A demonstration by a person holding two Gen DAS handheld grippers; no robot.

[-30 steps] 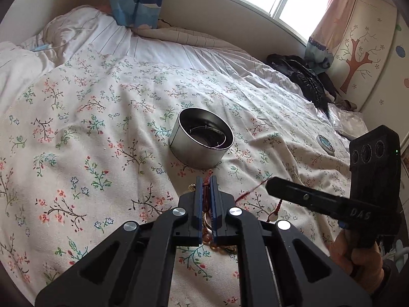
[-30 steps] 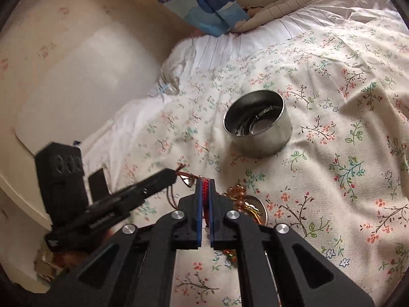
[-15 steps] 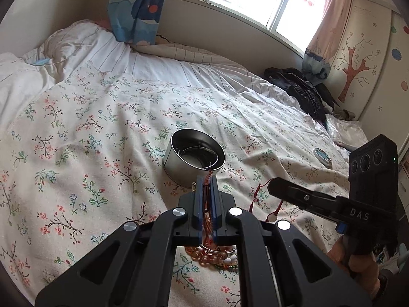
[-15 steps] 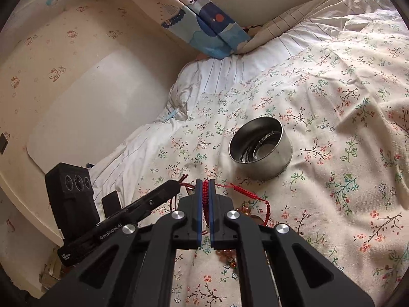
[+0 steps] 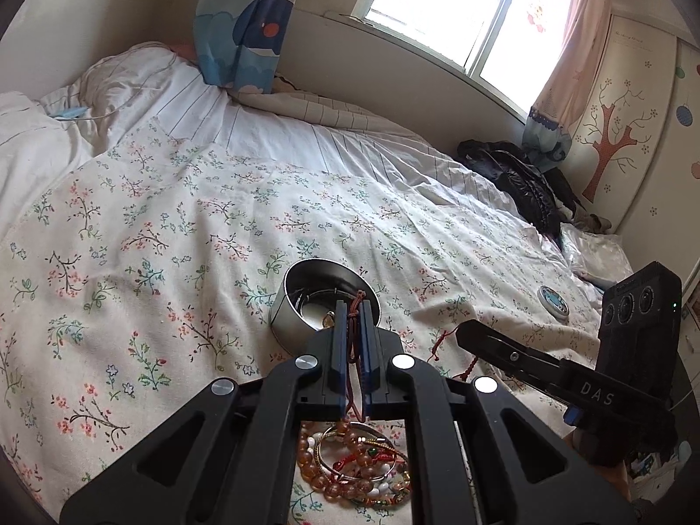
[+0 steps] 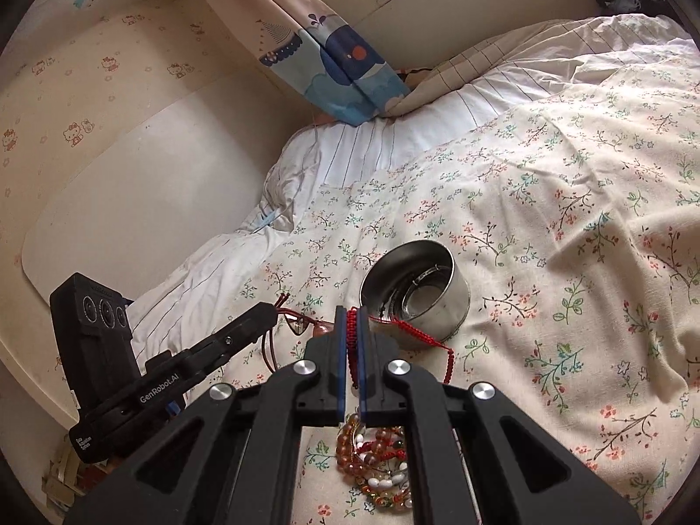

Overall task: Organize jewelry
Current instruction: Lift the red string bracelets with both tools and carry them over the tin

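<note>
A round metal tin (image 5: 306, 302) stands open on the flowered bedspread; it also shows in the right wrist view (image 6: 431, 295). My left gripper (image 5: 352, 306) is shut on a dark red cord necklace (image 5: 356, 350) with a small pendant, held just above the tin's near rim. My right gripper (image 6: 352, 313) is shut on a red braided bracelet (image 6: 411, 332), whose loop hangs down beside the tin. A heap of bead bracelets and bangles (image 5: 354, 468) lies on the bed under both grippers, and also shows in the right wrist view (image 6: 376, 463).
The bed (image 5: 153, 227) spreads wide around the tin. A small round lid (image 5: 553, 299) lies to the right. Dark clothes (image 5: 520, 179) are piled by the wardrobe. Pillows and a curtain (image 5: 245, 22) are at the head.
Both grippers have risen from the bed, lifting the cord necklace and the red bracelet clear of the jewelry heap. The tin has not moved.
</note>
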